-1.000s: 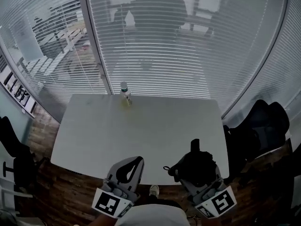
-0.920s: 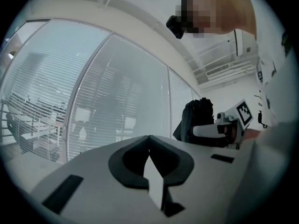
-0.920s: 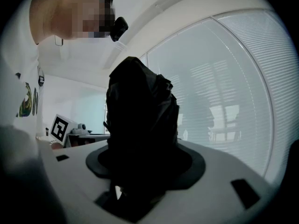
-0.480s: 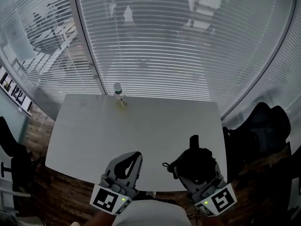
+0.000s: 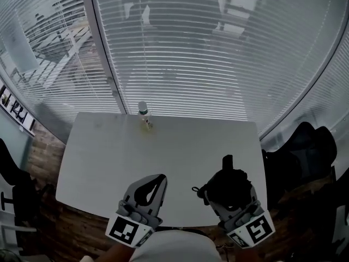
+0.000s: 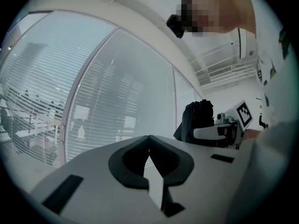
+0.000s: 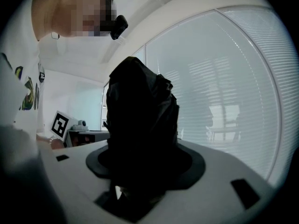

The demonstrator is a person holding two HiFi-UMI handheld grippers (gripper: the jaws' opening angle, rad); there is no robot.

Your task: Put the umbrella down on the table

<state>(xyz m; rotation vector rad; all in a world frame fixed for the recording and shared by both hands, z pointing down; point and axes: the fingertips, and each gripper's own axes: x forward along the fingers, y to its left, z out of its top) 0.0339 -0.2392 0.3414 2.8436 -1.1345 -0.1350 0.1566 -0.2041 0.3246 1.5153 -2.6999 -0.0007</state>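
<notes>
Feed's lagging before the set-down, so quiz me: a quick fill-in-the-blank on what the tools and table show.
The right tool grips a black ____.
The left tool, jaws together, holds ____.
A small ____ stands near the far edge of the table.
Missing: umbrella; nothing; bottle.

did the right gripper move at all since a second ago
Yes. The right gripper, shut on the umbrella, has moved forward over the table, away from its near edge and toward the far edge where the bottle stands.
</notes>
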